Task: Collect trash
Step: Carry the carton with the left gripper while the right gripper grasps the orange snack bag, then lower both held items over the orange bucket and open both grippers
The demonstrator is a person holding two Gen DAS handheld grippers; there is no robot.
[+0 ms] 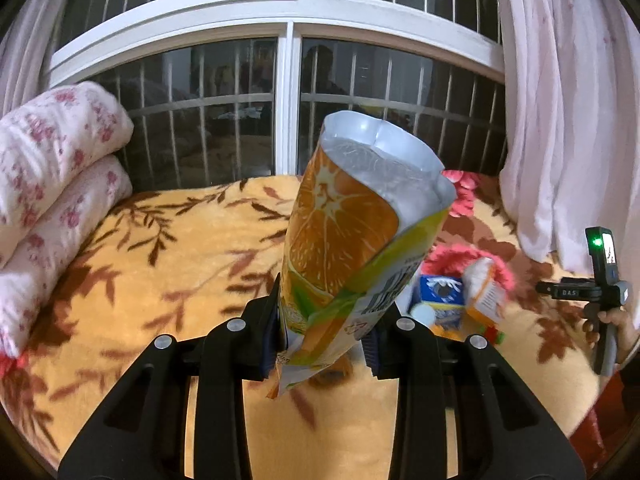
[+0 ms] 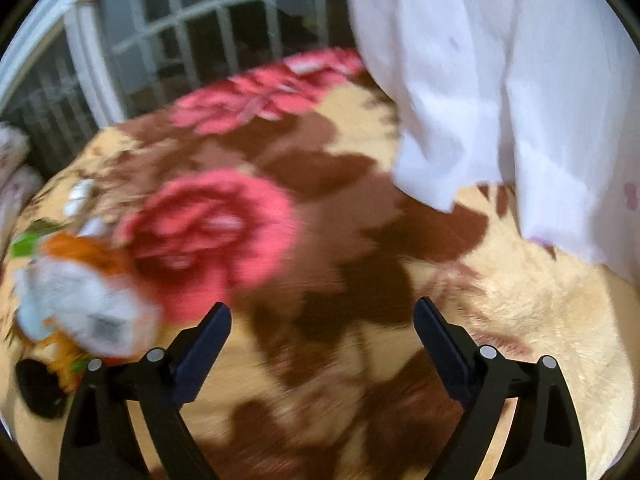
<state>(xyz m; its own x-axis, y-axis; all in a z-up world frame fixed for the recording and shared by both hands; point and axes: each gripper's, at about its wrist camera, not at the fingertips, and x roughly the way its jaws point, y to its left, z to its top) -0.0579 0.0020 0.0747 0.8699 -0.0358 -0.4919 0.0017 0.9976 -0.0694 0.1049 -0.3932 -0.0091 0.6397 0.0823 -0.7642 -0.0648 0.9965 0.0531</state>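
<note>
The left tool (image 1: 326, 334) is clamped on the lower part of an orange pouch (image 1: 352, 240), which stands up between its fingers and above the bed, its torn-open top showing a silver lining. The pouch leans slightly right, with an orange slice printed on its front. Below it lies a yellow blanket (image 1: 168, 256) with brown leaves and pink flowers. Just right of the pouch, on the blanket, sit a blue carton (image 1: 440, 296) and an orange-and-white wrapper (image 1: 486, 292), close together. A folded floral quilt (image 1: 56, 168) lies at the left, by the barred window (image 1: 248, 100); a pink curtain (image 1: 560, 120) hangs at the right. The right tool (image 2: 322, 334) holds its fingers wide apart, with nothing between them, over the blanket (image 2: 540, 300). Its view is blurred; a smeared heap of trash (image 2: 84, 304) lies at its left, not touching the fingers.
</note>
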